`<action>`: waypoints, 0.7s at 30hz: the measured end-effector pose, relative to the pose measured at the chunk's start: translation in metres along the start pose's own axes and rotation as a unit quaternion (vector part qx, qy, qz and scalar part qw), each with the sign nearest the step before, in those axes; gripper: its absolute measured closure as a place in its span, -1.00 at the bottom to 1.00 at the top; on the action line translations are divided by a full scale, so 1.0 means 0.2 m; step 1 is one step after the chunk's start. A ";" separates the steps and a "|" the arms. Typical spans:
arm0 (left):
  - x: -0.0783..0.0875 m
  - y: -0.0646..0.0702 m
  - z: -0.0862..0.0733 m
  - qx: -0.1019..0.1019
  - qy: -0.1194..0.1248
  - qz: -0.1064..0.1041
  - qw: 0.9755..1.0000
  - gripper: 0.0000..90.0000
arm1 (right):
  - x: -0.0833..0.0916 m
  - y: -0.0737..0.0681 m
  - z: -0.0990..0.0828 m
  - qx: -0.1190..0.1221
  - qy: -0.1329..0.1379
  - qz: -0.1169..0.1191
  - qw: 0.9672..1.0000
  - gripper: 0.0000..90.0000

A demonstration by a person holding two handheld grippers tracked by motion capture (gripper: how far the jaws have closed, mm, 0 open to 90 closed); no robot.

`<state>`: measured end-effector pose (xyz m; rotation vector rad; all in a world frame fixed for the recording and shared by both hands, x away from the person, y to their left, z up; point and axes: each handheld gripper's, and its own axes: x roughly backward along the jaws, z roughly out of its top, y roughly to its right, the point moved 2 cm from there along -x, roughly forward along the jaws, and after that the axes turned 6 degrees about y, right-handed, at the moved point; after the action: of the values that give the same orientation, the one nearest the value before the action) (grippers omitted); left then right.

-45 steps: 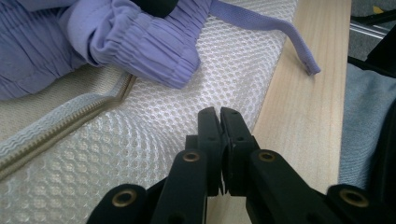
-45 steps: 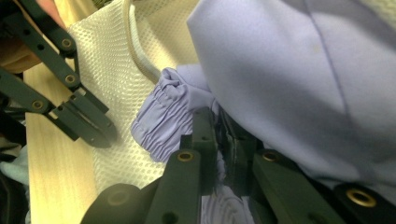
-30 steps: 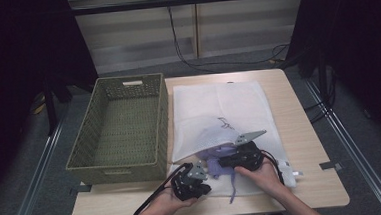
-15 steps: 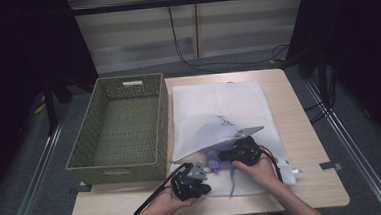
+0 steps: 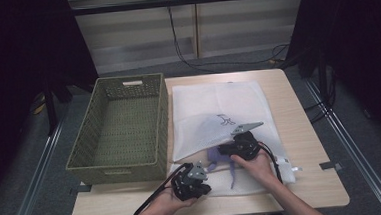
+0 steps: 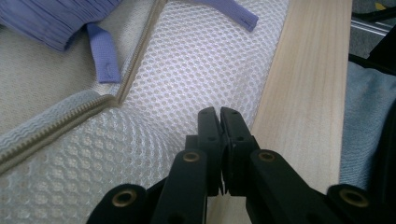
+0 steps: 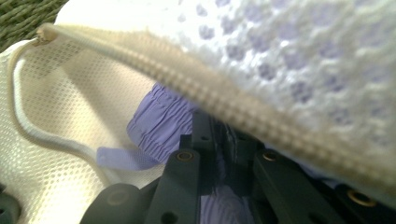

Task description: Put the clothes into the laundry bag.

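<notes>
One mesh laundry bag [image 5: 219, 120], one purple garment [image 5: 216, 158] in its open mouth, one wicker basket [image 5: 119, 127] just left of the bag; my left gripper [image 6: 219, 114] is clamped on the bag's near mesh edge, my right gripper [image 7: 217, 126] is clenched on the purple garment under the zipper edge [image 7: 224, 98]. Versus a second ago, my right gripper has nudged slightly toward the bag mouth; left unchanged. Bare table [image 5: 318, 175] lies right of the bag and along the near edge.
</notes>
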<state>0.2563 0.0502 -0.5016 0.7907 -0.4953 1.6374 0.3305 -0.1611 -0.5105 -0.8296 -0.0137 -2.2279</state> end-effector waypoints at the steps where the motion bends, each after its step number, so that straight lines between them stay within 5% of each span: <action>1: 0.00 0.00 0.00 0.001 0.000 0.000 1.000 0.95 | 0.00 0.00 0.00 0.001 0.001 -0.006 1.000 0.88; 12: 0.00 0.01 0.00 -0.007 -0.001 0.003 1.000 0.95 | -0.02 0.03 0.02 -0.006 0.007 -0.022 1.000 0.86; 13: 0.00 0.00 0.00 0.002 -0.001 -0.011 1.000 0.95 | -0.02 0.03 0.02 -0.006 0.011 -0.020 1.000 0.85; 21: 0.02 -0.01 0.00 0.001 -0.014 0.002 1.000 0.93 | 0.07 -0.02 0.02 0.005 0.010 0.027 1.000 0.60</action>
<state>0.2580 0.0532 -0.4994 0.8159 -0.5148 1.6329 0.3229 -0.1649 -0.4986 -0.7928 0.0081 -2.1836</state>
